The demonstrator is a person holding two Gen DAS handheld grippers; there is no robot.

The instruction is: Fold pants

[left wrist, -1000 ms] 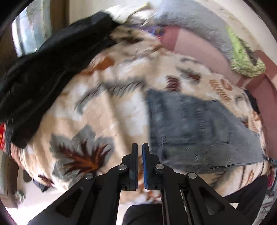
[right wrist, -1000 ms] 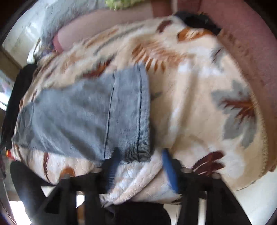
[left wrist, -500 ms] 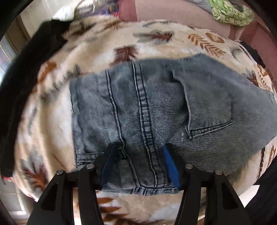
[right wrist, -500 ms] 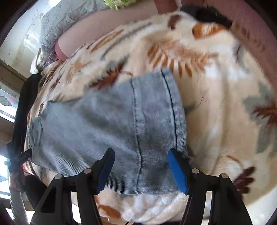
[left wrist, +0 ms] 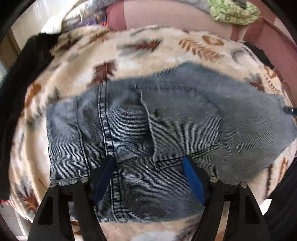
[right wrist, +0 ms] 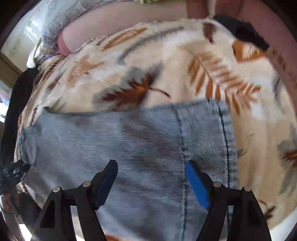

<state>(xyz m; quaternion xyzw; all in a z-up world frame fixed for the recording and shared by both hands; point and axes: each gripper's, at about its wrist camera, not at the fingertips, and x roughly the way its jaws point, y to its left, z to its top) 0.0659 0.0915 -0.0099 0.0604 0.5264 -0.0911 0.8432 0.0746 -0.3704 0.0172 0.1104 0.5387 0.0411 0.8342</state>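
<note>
Both grippers hang over folded denim pants [left wrist: 167, 129] that lie flat on a cream blanket [left wrist: 144, 53] printed with brown, orange and grey leaves.

In the left wrist view, the left gripper [left wrist: 149, 163] points steeply down at the near part of the pants. Its jaws are opening; denim shows in the wide gap between the blue pads, but the pads do not press on it. A double-stitched seam runs from far to near just beside the left finger, and a back pocket's stitched corner sits between the fingers, nearer the right one. The waistband edge lies nearest the camera.

In the right wrist view, the right gripper [right wrist: 151, 166] hovers over the other end of the pants [right wrist: 130, 148], jaws likewise opening and spread wide, with cloth below them and nothing gripped. A hem with dark stitching runs far to near just right of the right finger.

A dark garment [left wrist: 20, 83] lies along the blanket's left edge. Far beyond the blanket is a pink cushion [left wrist: 167, 18], with a green knitted item [left wrist: 233, 13] on it at the far right.
</note>
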